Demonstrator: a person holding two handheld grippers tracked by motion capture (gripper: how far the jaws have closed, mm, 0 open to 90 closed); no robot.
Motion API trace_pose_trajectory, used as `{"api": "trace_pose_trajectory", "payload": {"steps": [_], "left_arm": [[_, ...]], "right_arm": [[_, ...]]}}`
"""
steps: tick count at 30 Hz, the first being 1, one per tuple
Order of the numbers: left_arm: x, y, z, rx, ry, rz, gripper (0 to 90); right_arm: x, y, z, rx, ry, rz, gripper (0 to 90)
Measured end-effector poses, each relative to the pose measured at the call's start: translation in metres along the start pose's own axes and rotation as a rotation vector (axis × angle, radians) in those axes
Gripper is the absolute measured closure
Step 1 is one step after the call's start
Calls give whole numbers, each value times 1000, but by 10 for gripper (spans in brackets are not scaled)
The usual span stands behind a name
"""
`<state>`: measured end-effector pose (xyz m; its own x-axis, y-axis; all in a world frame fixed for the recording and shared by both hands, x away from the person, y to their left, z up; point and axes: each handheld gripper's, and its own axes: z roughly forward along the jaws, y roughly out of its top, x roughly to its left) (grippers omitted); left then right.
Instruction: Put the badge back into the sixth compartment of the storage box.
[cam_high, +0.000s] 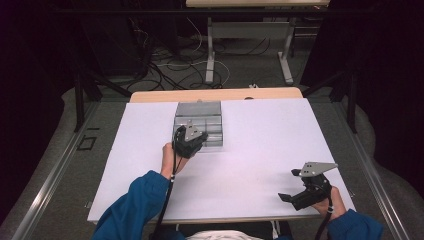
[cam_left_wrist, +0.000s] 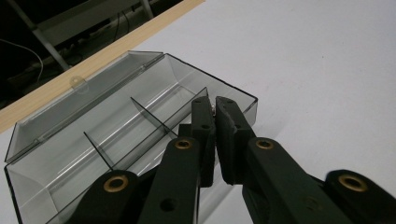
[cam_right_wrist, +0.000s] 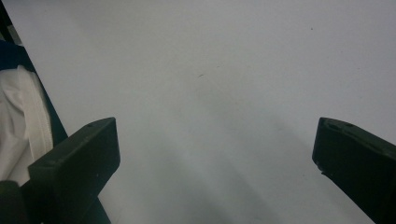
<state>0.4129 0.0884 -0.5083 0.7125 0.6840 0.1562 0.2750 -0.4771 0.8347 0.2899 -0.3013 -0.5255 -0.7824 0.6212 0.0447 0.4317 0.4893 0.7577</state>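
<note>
From the high view, the clear plastic compartment box (cam_high: 198, 123) sits open toward the far middle of the desk (cam_high: 260, 145), and my left gripper (cam_high: 189, 141) hangs over its near edge, forearm stretched forward from the blue sleeve. My right gripper (cam_high: 306, 190) rests well apart near the desk's near right corner, pointing left. In the left gripper view my jaws are pinched nearly together over the box's near right corner (cam_left_wrist: 243, 105), and something small and shiny (cam_left_wrist: 214, 108) glints between the tips; I cannot tell what. The box (cam_left_wrist: 116, 130) looks light, stiff, thin-walled and slick, its dividers brittle, so I judge the outer wall or hinged lid (cam_left_wrist: 74, 95) the safest hold, taken gently. In the right gripper view my jaws stand wide with nothing between, above bare desk (cam_right_wrist: 224, 84).
</note>
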Motion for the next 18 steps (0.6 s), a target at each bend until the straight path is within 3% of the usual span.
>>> {"api": "trace_pose_trajectory", "payload": {"steps": [18], "left_arm": [[7,4,19,-14,24,-10,870]], "right_arm": [[0,0,0,8,10,-2,6]]}}
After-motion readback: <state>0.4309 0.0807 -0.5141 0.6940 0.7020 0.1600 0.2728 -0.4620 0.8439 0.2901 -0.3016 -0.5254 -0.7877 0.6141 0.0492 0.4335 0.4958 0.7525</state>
